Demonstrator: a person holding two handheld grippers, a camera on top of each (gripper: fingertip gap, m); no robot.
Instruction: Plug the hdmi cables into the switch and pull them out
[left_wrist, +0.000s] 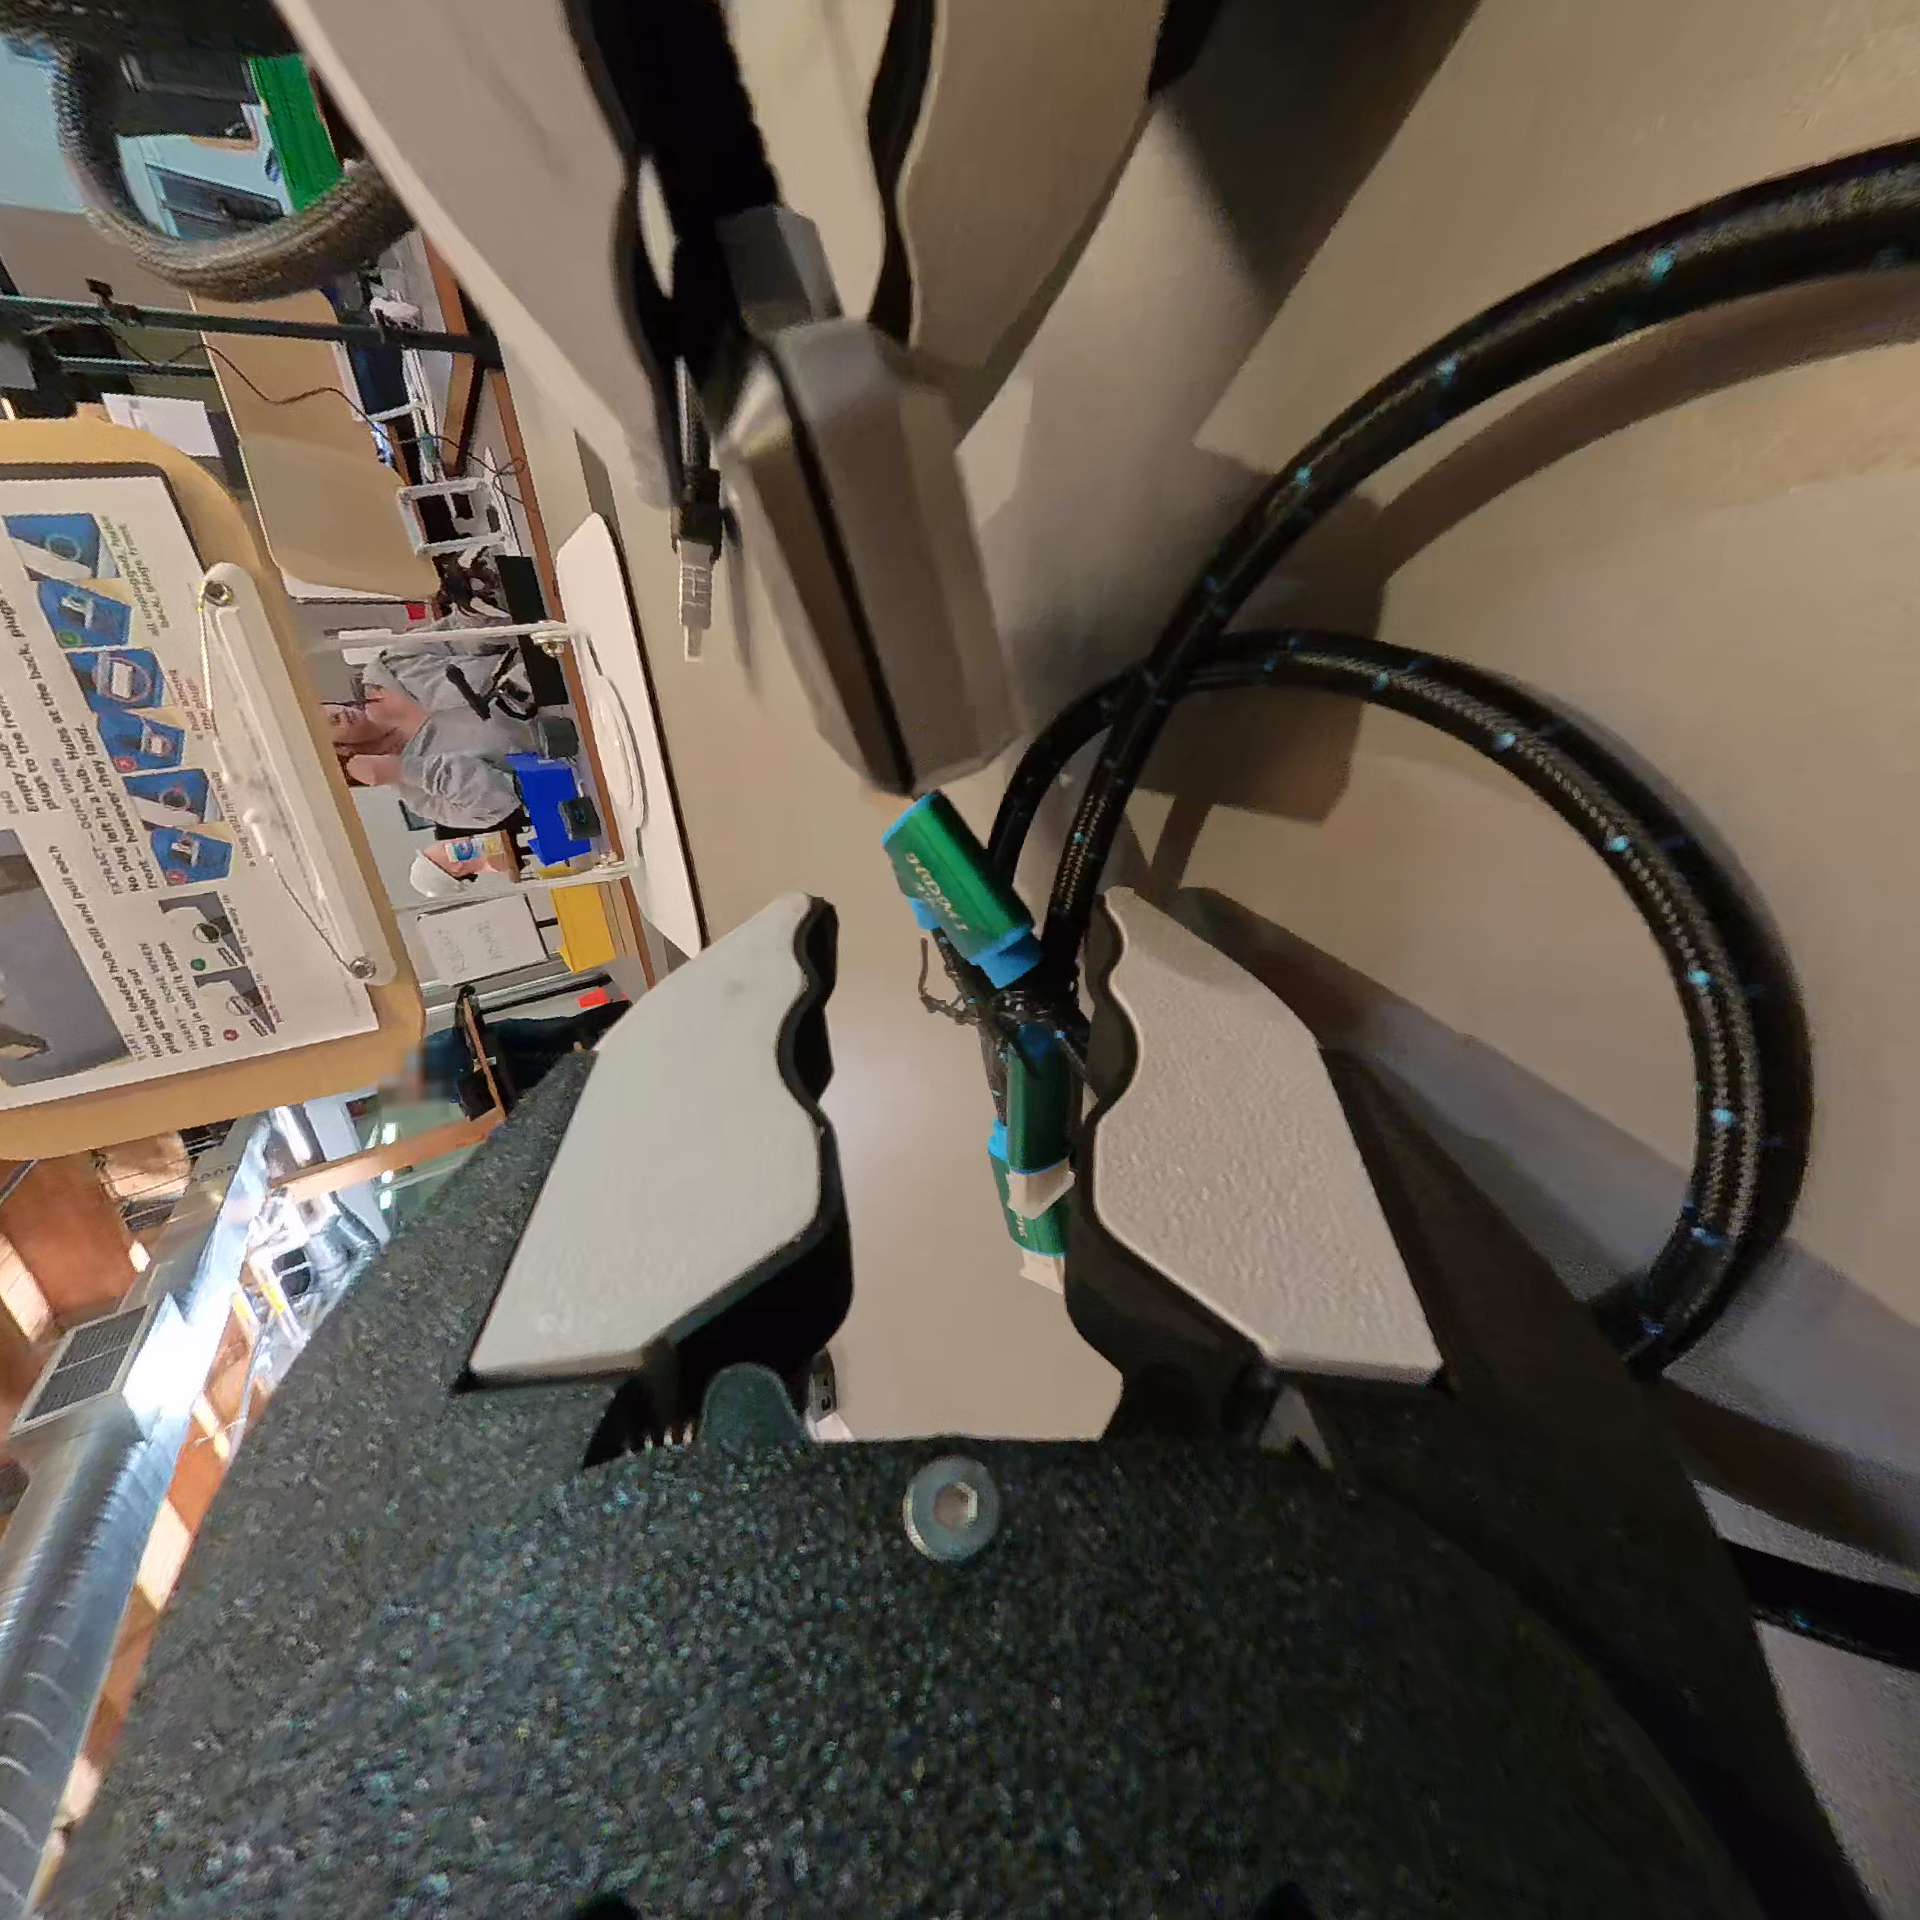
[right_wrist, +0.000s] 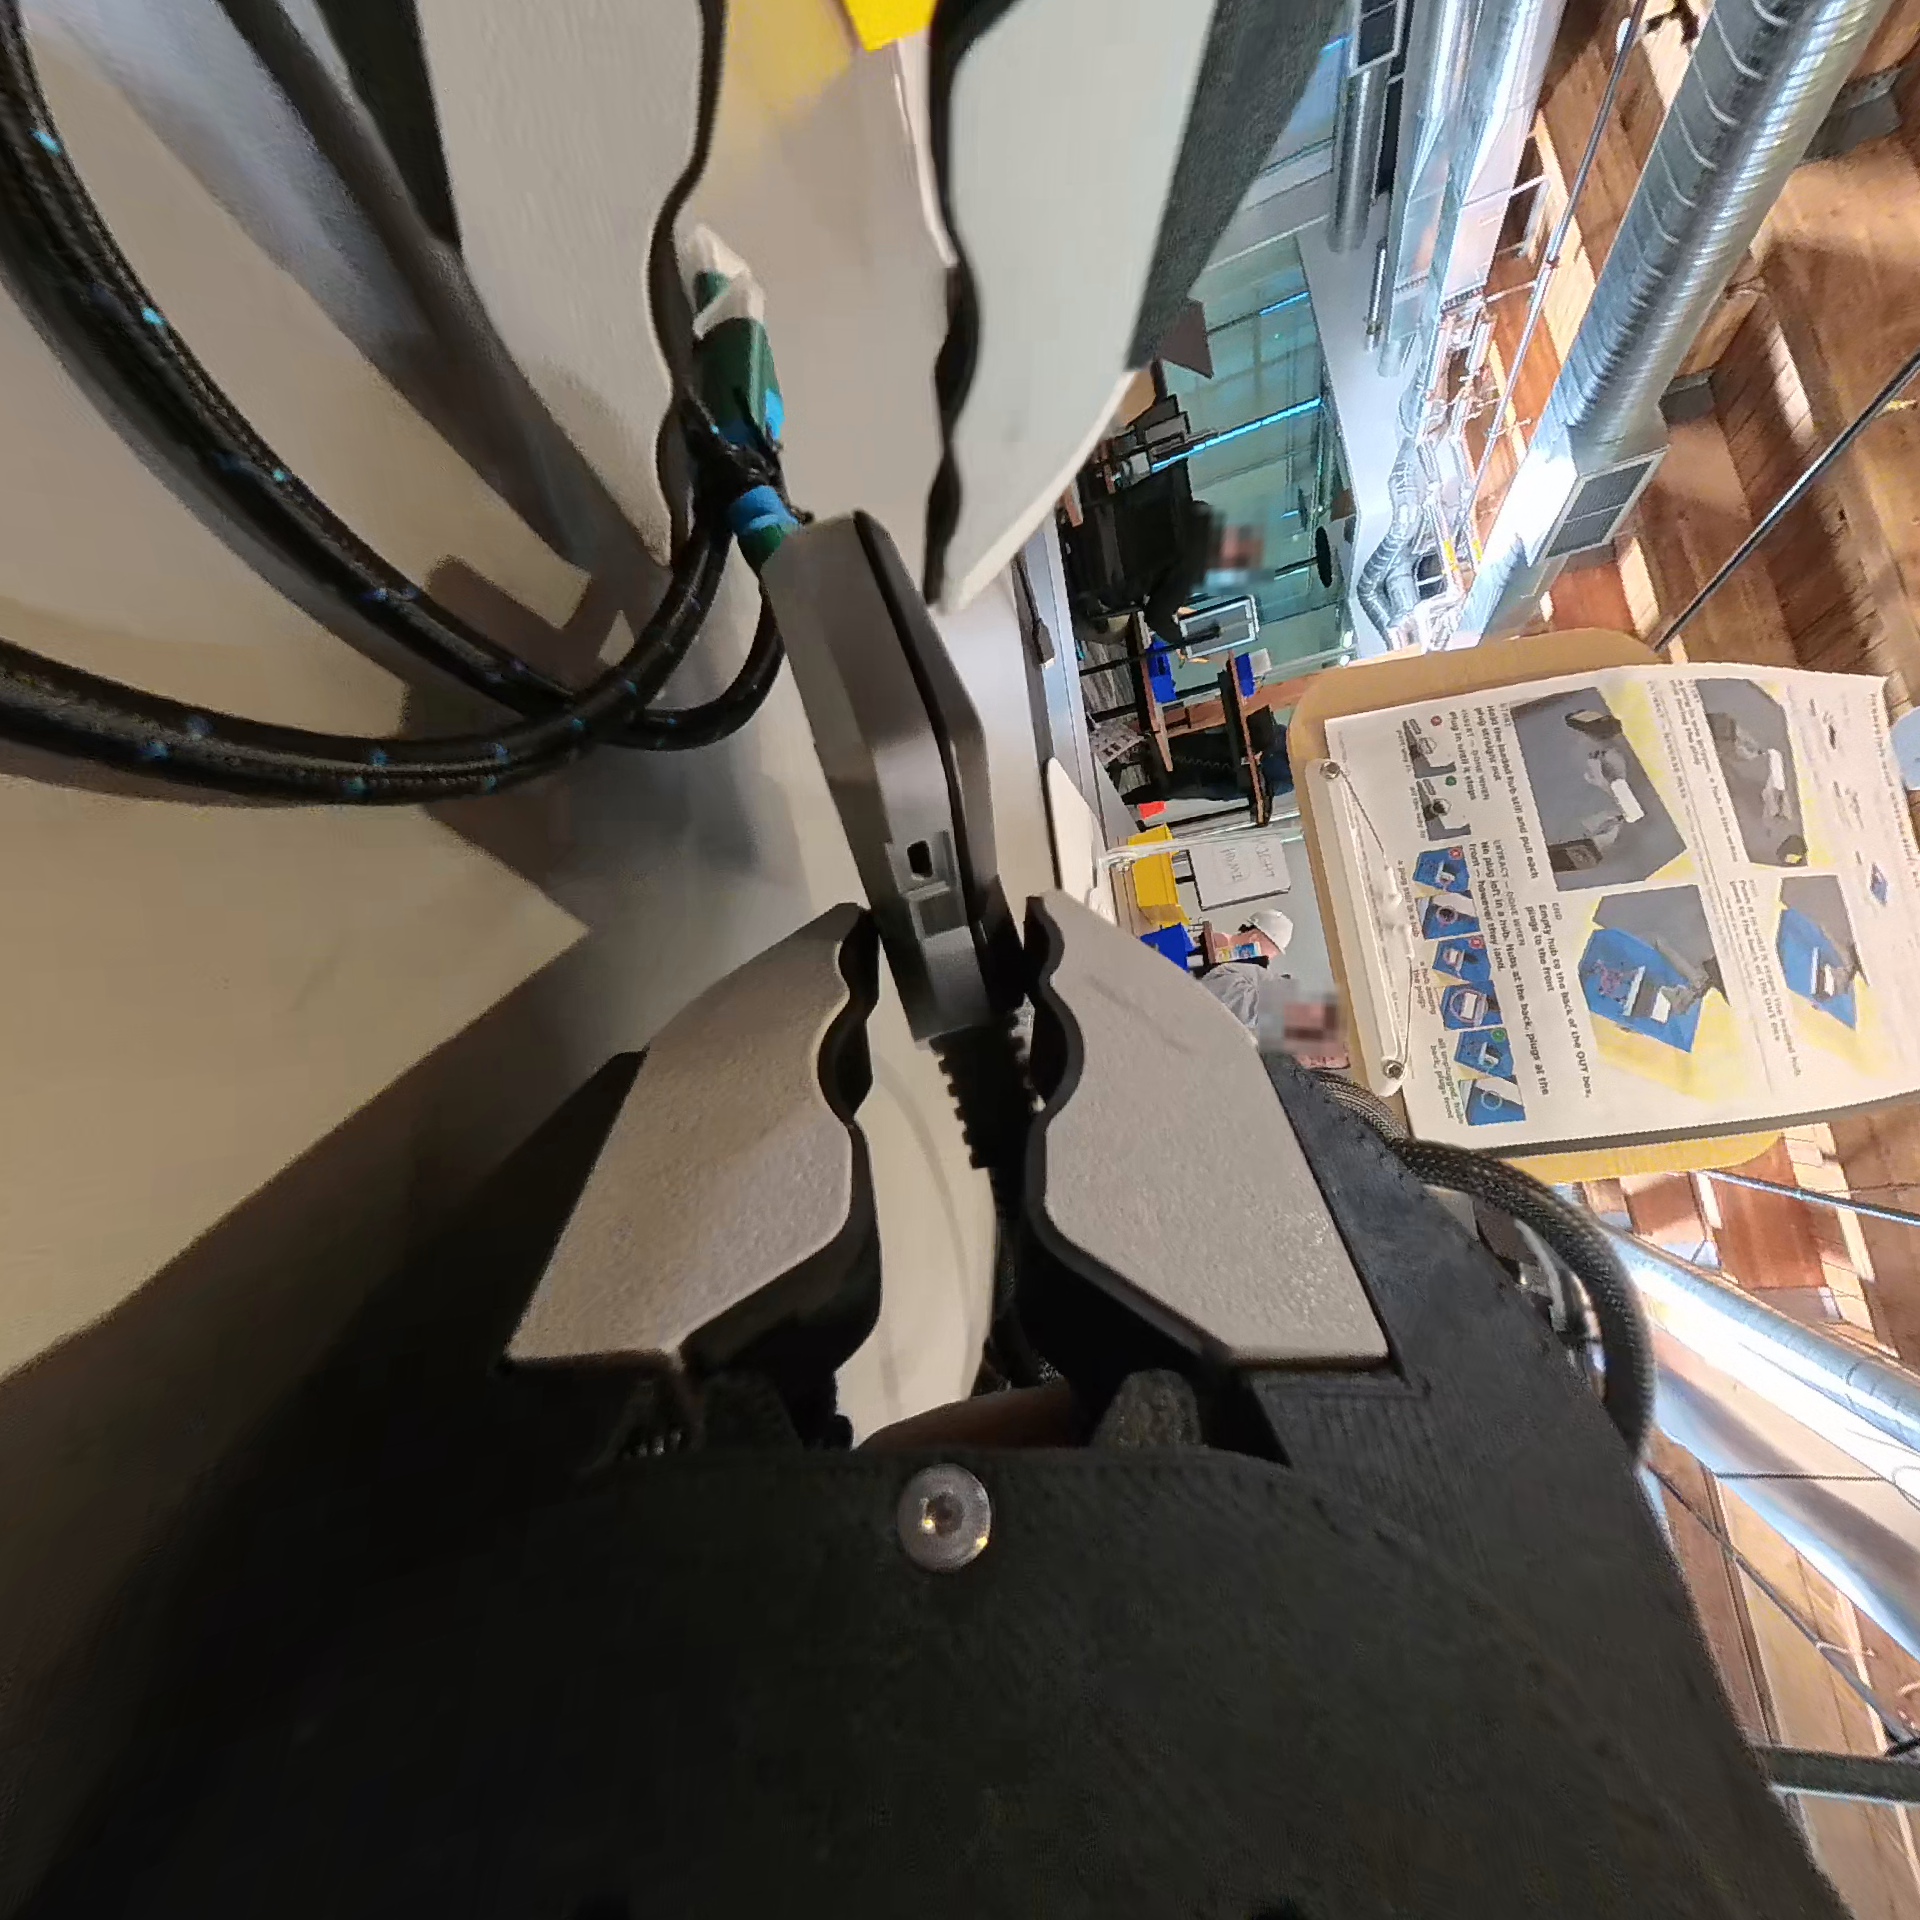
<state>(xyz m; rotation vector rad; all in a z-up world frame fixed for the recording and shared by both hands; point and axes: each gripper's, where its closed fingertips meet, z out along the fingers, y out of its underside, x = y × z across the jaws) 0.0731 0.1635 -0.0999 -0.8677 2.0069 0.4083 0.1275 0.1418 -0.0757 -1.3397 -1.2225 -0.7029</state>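
Your right gripper (right_wrist: 945, 977) clamped stiff grey hub (right_wrist: 883, 727) at end; left gripper (left_wrist: 961, 997) gaped wide, empty, beside green plug (left_wrist: 951, 883); braided cable (left_wrist: 1621, 831) looked springy.

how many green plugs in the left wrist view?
2. One green plug plugged into the grey hub; the other loose against the left gripper's right finger. More may be hidden.
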